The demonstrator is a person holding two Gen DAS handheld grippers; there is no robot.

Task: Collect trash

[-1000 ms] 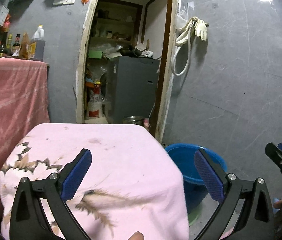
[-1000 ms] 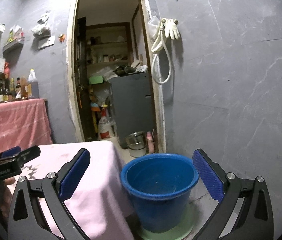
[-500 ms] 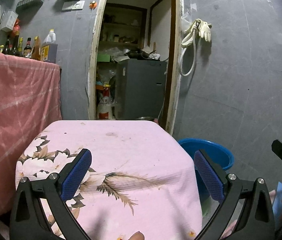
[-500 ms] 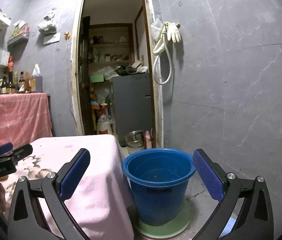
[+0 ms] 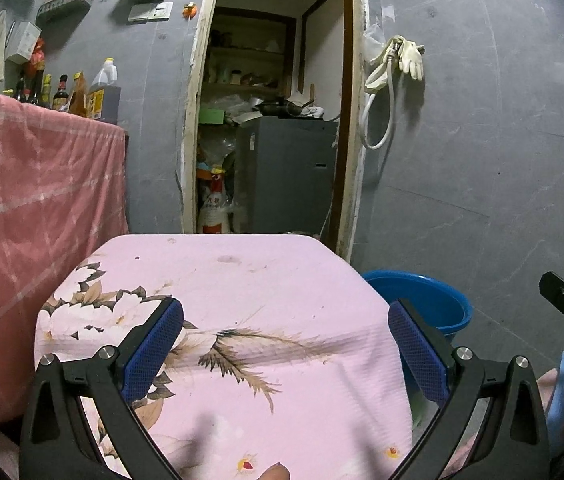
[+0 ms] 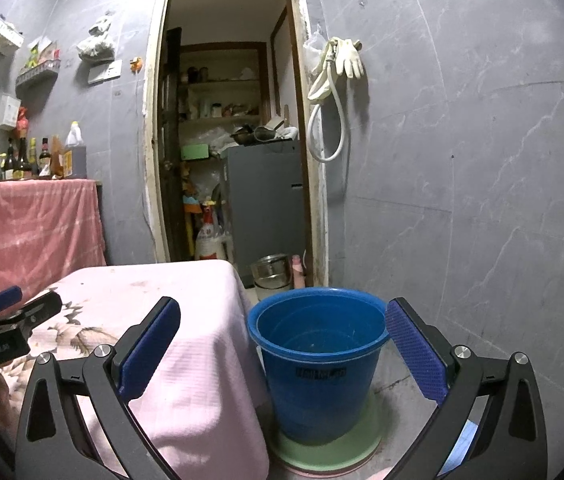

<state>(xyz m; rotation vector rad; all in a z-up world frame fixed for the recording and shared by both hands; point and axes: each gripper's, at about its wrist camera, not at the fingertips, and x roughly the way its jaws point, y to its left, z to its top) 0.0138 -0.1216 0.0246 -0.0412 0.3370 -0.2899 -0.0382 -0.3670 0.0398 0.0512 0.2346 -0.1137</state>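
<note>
A blue plastic bucket (image 6: 318,364) stands on a green mat on the floor, right of a small table under a pink floral cloth (image 5: 242,320). The bucket's rim also shows in the left wrist view (image 5: 422,296). My left gripper (image 5: 286,344) is open and empty above the cloth. My right gripper (image 6: 282,344) is open and empty, facing the bucket. No trash item shows on the cloth or in either gripper.
An open doorway (image 6: 234,160) leads to a pantry with a grey cabinet. A counter under red checked cloth (image 5: 34,208) with bottles stands at left. Steel pots (image 6: 270,272) sit by the door. Gloves and a hose (image 6: 334,76) hang on the grey wall.
Both grippers have lowered and drawn back a little; the table and bucket now sit higher in view. Both stay open and empty.
</note>
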